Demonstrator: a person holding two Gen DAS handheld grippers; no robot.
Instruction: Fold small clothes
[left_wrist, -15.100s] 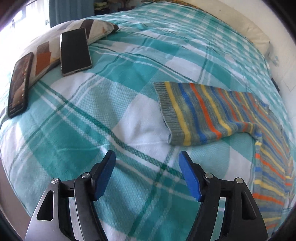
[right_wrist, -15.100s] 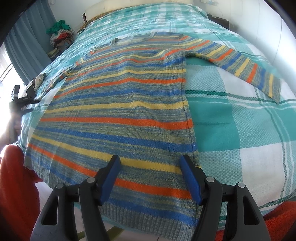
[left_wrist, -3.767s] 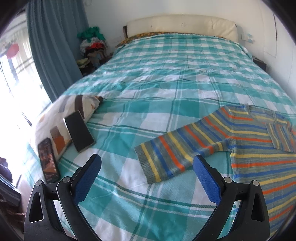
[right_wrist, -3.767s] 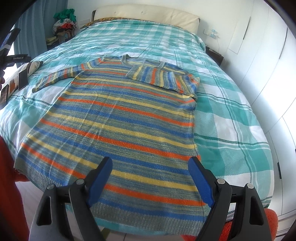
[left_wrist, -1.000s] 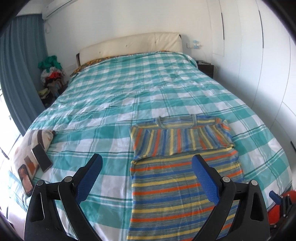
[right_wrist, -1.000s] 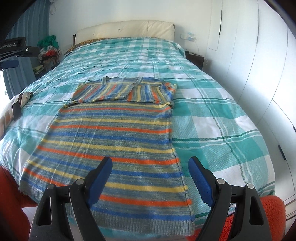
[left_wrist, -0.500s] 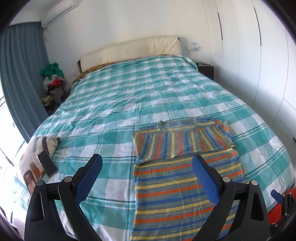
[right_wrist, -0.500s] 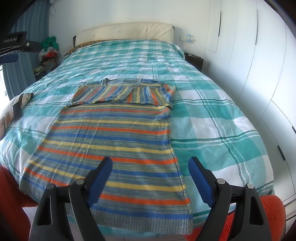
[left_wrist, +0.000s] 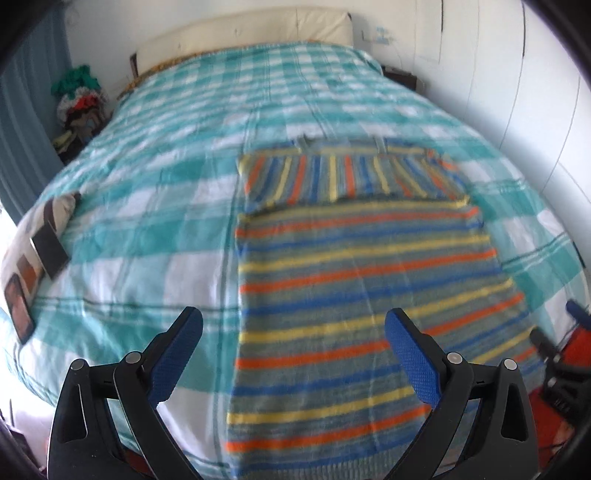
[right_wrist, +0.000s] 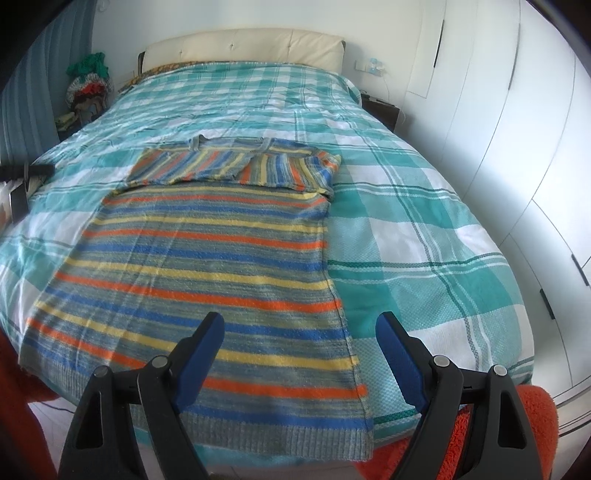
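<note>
Both sleeves have been folded across the chest since earlier. The striped sweater (right_wrist: 207, 254) lies at the bed's (right_wrist: 424, 229) foot edge. The left gripper (left_wrist: 293, 354) and right gripper (right_wrist: 299, 350) are held wide open, empty. Hem corners should be pinched evenly.

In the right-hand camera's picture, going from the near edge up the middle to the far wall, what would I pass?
right gripper → sweater hem → sweater's striped body → folded-in sleeves → bare checked bedspread → cream headboard
</note>
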